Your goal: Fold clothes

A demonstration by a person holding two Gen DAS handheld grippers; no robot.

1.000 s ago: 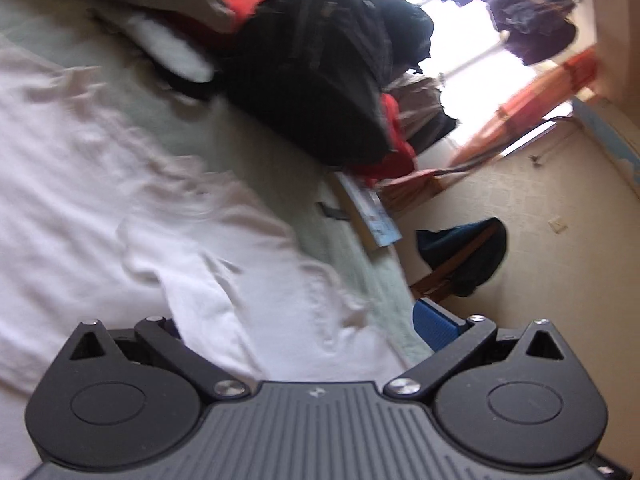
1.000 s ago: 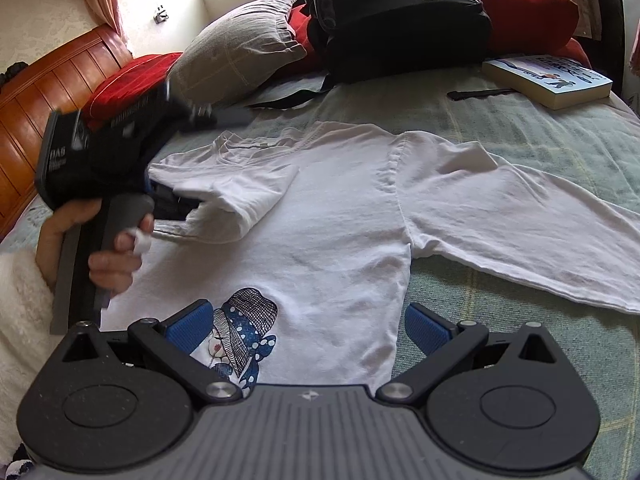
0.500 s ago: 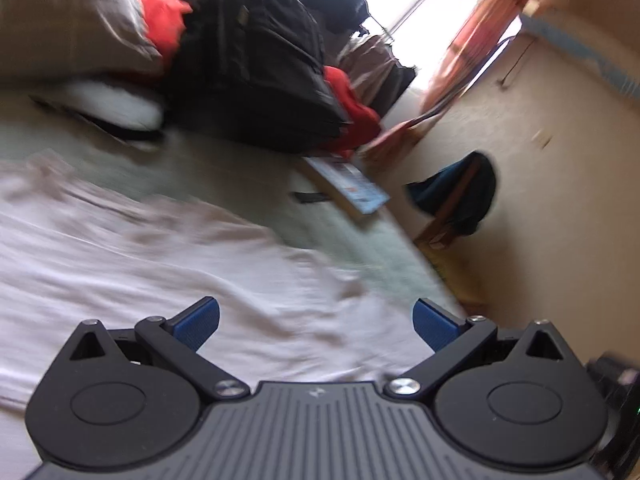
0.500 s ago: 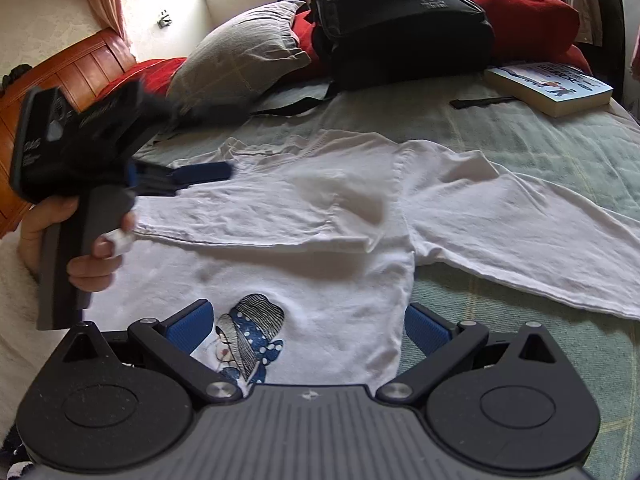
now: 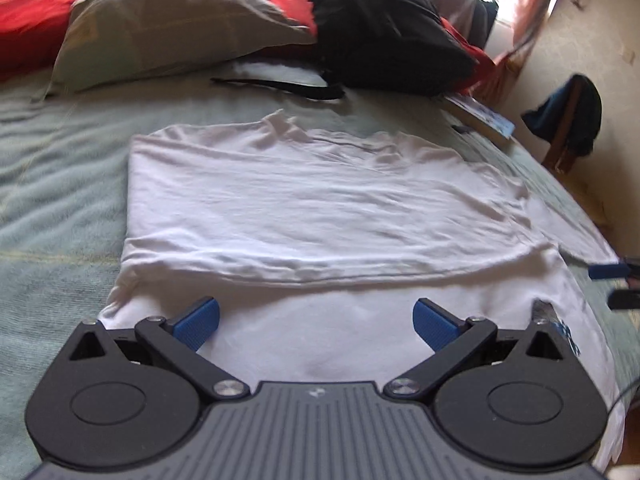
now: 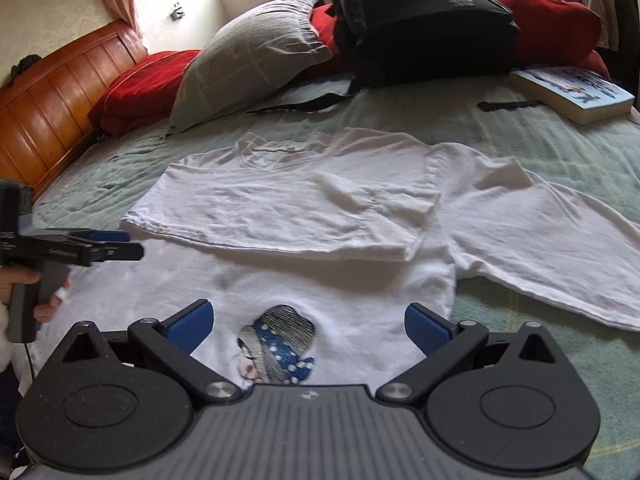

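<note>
We take the T-shirt (image 6: 320,264) as our landmark; it lies flat on the bed (image 6: 540,140). One sleeve (image 6: 280,212) is folded across on top of its chest, and the other sleeve (image 6: 560,240) lies spread out to its right. Behind the T-shirt, a pillow (image 6: 248,56) leans at the back left and a backpack (image 6: 420,20) stands at the back centre, with a book (image 6: 572,92) lying to the back right. The headboard (image 6: 52,96) runs along its far left. We see the left gripper (image 6: 120,245) just off the T-shirt's left edge, and the right gripper (image 6: 306,326) over its near hem.
</note>
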